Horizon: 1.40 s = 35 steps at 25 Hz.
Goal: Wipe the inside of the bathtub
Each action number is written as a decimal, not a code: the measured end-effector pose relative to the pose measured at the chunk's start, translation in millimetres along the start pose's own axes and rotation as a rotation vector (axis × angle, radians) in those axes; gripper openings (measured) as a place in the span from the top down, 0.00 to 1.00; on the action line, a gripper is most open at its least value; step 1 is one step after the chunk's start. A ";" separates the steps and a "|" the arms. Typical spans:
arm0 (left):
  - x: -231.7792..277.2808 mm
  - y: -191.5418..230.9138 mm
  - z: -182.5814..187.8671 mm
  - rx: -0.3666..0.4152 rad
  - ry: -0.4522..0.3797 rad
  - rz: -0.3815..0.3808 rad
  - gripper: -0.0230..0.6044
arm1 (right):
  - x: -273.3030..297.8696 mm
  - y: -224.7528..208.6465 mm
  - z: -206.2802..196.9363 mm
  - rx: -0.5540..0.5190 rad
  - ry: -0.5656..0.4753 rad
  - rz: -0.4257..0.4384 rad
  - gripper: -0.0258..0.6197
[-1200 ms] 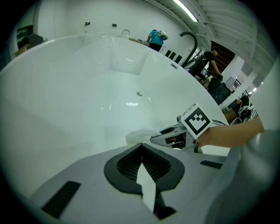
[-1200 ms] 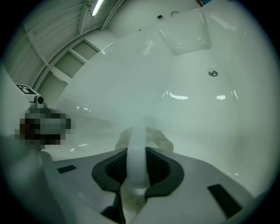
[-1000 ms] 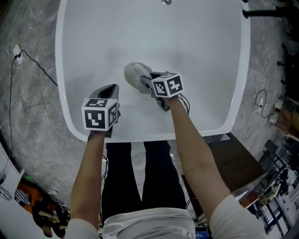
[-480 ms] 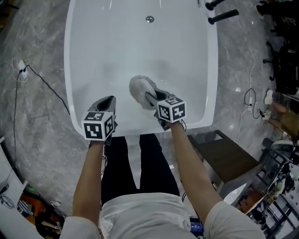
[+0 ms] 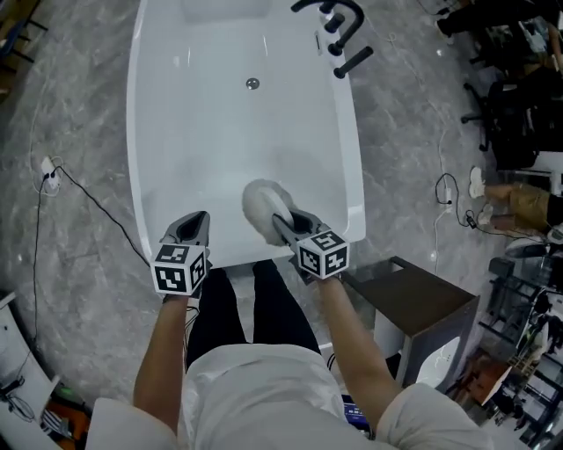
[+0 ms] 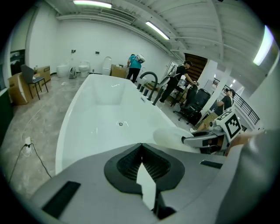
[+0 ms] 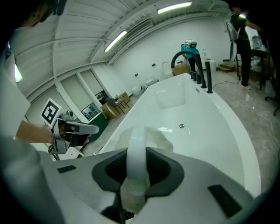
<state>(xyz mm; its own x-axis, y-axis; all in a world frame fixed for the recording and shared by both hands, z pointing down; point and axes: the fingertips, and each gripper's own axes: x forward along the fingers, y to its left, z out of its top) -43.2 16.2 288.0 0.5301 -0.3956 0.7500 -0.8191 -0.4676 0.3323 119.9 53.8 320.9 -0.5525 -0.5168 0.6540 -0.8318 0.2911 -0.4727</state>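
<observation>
**Grey marble floor, one white tub, two claws at its near end**

Grey marble floor surrounds a single white tub point(image 5: 202, 132). One drain point(image 5: 252, 83) sits in the tub's bottom toward the far end, and one black faucet point(image 5: 339, 19) stands on the far right rim. Left of the tub, one cable point(image 5: 50, 171) trails across the floor. Right of the tub's near end stands one dark cabinet point(image 5: 413, 303).

One pale scrubber point(image 5: 262, 204) lies inside the tub by the near wall, its white handle clenched in the right claw point(image 5: 281, 221). The left claw point(image 5: 195, 220) hovers over the near rim, left of the scrubber, pinched together on nothing. No object lies between the scrubber and the drain.
</observation>
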 end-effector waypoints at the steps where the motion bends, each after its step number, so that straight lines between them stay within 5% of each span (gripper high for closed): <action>1: -6.0 -4.1 7.0 0.011 -0.009 -0.002 0.94 | -11.2 1.4 6.7 0.002 -0.020 -0.006 0.81; 25: -146.5 -91.9 126.8 0.213 -0.313 -0.055 0.94 | -194.5 75.9 139.2 -0.197 -0.369 -0.110 0.81; 35: -182.9 -88.0 148.7 0.213 -0.422 -0.030 0.94 | -235.2 89.3 166.9 -0.253 -0.472 -0.129 0.81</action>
<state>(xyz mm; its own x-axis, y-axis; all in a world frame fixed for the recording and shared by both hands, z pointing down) -35.5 12.2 36.5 0.6316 -0.6455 0.4294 -0.7623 -0.6181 0.1920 184.6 67.0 26.4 -0.4097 -0.8489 0.3340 -0.9102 0.3562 -0.2112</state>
